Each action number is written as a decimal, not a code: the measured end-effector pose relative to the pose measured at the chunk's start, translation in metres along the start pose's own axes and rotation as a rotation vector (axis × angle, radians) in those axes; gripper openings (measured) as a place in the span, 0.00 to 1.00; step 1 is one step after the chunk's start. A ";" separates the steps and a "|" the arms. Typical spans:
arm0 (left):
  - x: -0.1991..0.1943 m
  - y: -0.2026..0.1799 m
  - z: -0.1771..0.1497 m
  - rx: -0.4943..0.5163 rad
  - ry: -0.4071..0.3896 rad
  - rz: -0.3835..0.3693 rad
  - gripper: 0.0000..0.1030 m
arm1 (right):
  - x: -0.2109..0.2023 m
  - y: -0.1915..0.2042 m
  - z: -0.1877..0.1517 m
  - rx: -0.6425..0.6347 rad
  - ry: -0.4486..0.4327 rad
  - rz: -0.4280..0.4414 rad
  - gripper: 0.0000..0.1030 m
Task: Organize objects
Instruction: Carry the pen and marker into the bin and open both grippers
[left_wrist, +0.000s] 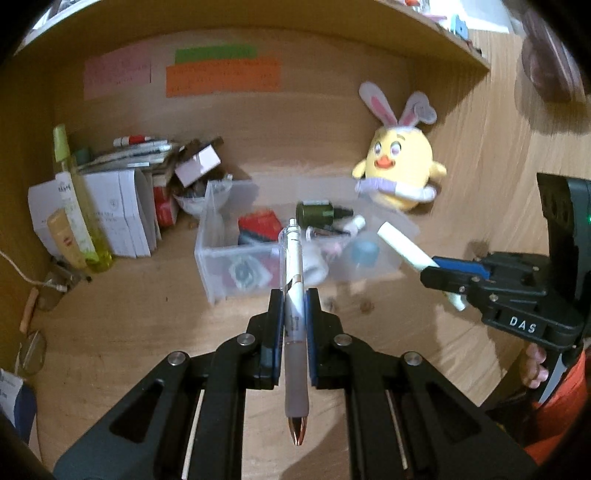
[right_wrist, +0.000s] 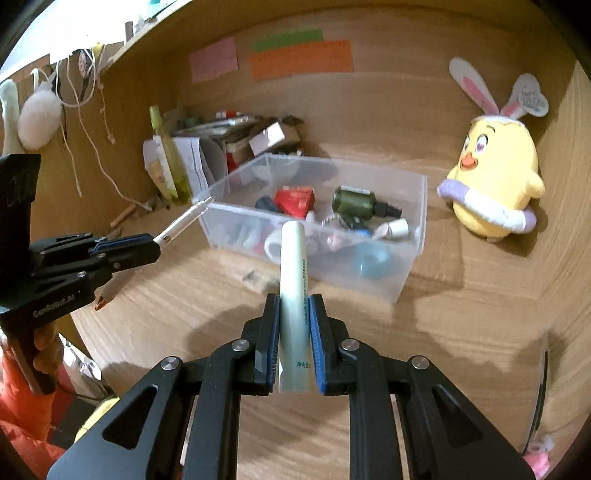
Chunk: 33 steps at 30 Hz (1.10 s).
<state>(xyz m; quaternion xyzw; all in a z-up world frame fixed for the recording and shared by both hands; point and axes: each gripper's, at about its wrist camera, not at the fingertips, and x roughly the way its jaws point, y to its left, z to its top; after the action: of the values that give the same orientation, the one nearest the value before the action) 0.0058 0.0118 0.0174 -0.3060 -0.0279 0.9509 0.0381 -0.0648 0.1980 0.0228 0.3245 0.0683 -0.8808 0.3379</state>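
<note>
Above the worktop (right_wrist: 461, 332), left tongs (left_wrist: 294, 295) clamp my pen (left_wrist: 293, 258), right tongs (right_wrist: 293, 301) a tube (right_wrist: 293, 258); either could slip before reaching the clear bin (right_wrist: 413, 236).

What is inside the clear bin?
The clear bin holds a dark green bottle, a red packet, a blue round thing, a white roll and small tubes. What lies under them is covered.

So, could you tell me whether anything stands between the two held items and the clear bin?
Nothing visible does. The left claw holds the pen, the right claw the pale tube, both short of the open-topped clear bin.
</note>
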 end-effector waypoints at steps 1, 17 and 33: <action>0.000 0.001 0.004 -0.003 -0.007 -0.001 0.10 | -0.001 0.000 0.003 0.000 -0.008 0.001 0.14; 0.014 0.007 0.054 -0.003 -0.073 0.016 0.10 | -0.006 -0.015 0.060 -0.015 -0.141 -0.027 0.14; 0.062 0.019 0.087 -0.050 -0.022 -0.035 0.10 | 0.035 -0.037 0.097 -0.024 -0.102 -0.088 0.14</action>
<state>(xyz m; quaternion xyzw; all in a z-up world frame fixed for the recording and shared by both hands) -0.0964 -0.0045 0.0503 -0.2959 -0.0573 0.9523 0.0469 -0.1593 0.1740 0.0732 0.2717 0.0757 -0.9094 0.3056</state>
